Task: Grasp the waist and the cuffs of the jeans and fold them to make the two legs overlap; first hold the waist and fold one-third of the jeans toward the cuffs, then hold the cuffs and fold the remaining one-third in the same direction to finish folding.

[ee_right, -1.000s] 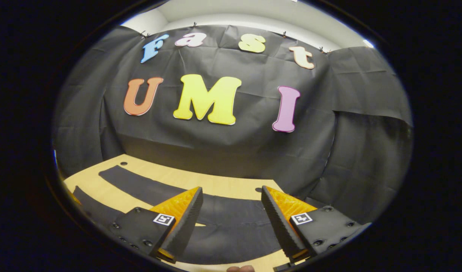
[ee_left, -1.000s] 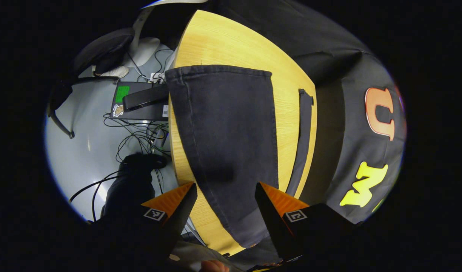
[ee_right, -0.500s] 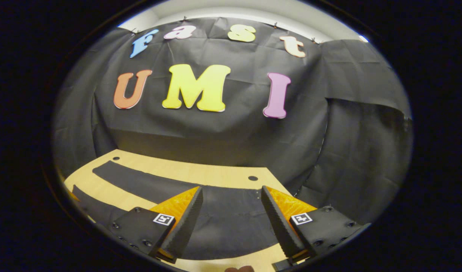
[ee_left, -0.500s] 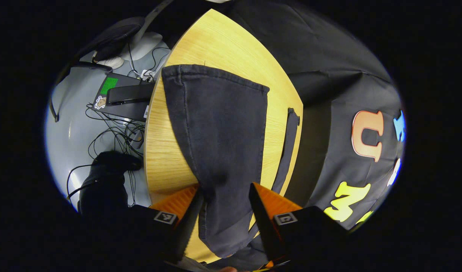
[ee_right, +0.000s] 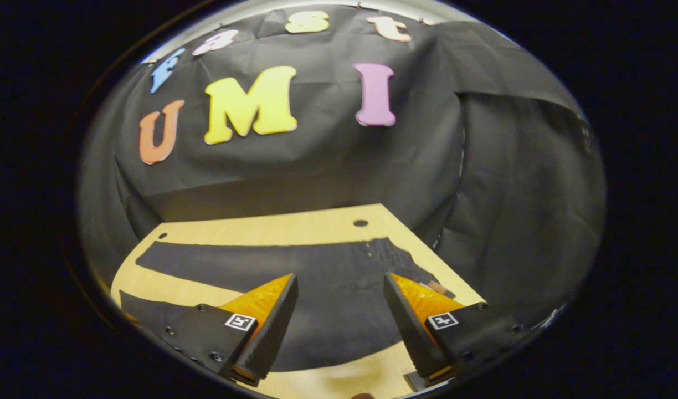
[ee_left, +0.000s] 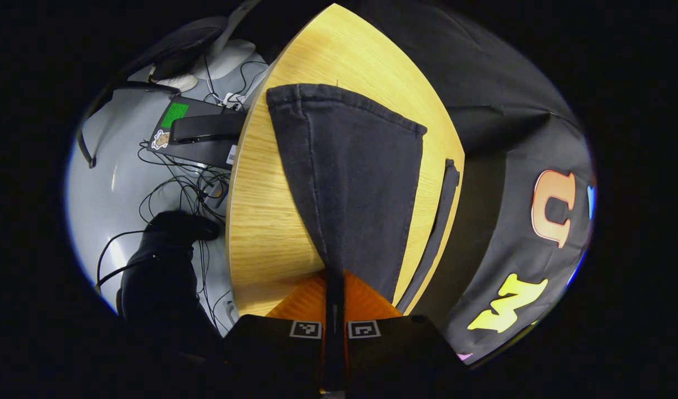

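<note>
Jeans lie spread on my wooden table. My left gripper pinches 1 leg's cuff end; my right gripper hovers wide apart above the waist, gripping nothing.

Left gripper view looks along the table close above one jeans leg; right gripper view faces the booth wall across the same table and jeans.

Bare desk beside jeans, booth wall close behind desk's far edge, cables on floor.
</note>
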Demonstrator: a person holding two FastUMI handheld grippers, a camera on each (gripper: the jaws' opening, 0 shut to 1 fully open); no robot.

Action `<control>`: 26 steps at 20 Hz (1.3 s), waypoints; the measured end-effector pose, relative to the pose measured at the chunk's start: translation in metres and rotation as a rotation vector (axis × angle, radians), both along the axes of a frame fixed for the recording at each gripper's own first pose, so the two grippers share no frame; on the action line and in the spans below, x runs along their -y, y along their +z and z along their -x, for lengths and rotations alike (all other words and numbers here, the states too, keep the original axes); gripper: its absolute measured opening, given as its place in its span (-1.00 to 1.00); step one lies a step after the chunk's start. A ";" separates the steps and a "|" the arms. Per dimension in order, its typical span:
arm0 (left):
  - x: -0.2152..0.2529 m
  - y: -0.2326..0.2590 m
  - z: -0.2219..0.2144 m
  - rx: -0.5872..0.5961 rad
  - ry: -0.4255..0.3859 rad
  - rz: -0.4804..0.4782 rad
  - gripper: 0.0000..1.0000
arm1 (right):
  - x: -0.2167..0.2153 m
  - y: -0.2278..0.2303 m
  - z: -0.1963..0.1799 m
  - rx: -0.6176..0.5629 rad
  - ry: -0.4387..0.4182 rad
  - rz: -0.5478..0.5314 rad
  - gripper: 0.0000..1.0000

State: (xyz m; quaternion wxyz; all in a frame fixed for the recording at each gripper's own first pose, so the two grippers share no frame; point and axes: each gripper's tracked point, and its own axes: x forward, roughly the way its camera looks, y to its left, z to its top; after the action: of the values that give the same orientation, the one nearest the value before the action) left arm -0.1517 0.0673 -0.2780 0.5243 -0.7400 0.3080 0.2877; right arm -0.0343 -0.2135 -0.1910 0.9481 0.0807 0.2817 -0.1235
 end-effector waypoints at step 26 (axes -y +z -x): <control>0.000 -0.001 0.001 0.013 -0.004 0.040 -0.94 | 0.058 -0.143 0.015 -0.300 -0.538 -0.812 -1.00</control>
State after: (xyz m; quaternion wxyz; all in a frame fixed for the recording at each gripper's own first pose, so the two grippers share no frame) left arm -0.1528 0.0676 -0.2788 0.5121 -0.7515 0.3119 0.2754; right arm -0.0497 -0.2712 -0.3338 0.7239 0.4938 0.4093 -0.2541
